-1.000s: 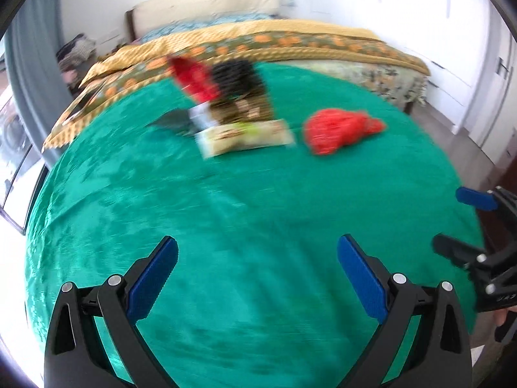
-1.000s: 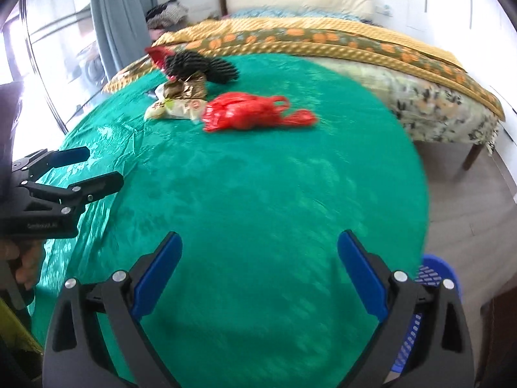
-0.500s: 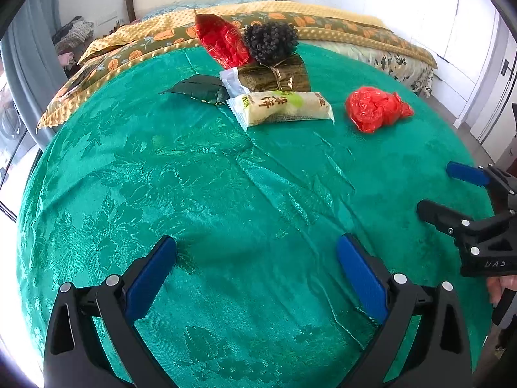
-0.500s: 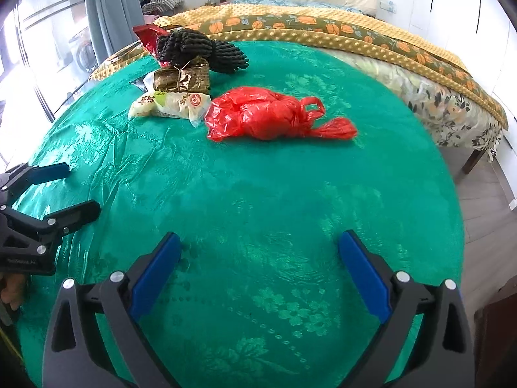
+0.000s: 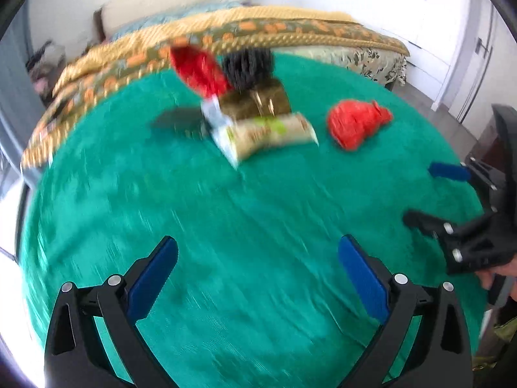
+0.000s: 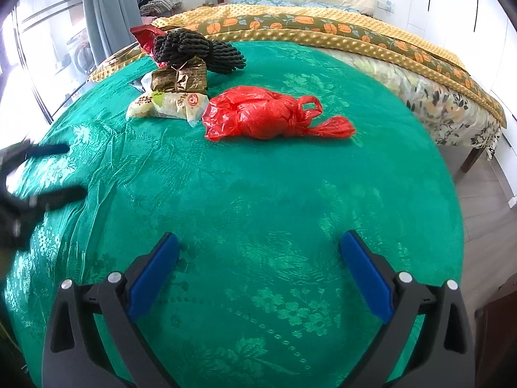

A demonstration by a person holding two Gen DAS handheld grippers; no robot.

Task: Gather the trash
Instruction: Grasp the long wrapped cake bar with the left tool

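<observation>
A knotted red plastic bag (image 6: 268, 118) (image 5: 355, 123) lies on the green tablecloth (image 6: 258, 194), beyond my right gripper (image 6: 258, 265), which is open and empty. Left of the bag lie a cream snack packet (image 6: 168, 105) (image 5: 271, 134), a brown wrapped bundle (image 6: 181, 79) (image 5: 255, 102), a black knobbly mass (image 6: 197, 50) (image 5: 247, 63) and a red wrapper (image 6: 143, 35) (image 5: 197, 69). My left gripper (image 5: 258, 268) is open and empty, short of the pile. A dark flat piece (image 5: 176, 119) lies left of the packet. The left wrist view is motion-blurred.
A bed with a yellow and orange-patterned cover (image 6: 323, 32) stands just behind the table. A grey curtain (image 6: 106, 9) and window are at the left. White cupboard doors (image 5: 436, 16) line the right wall, with wood floor (image 6: 484, 200) beside the table.
Both grippers have moved over the table toward the trash. The left wrist view has gone blurred with motion, and the red bag looms larger in the right wrist view.
</observation>
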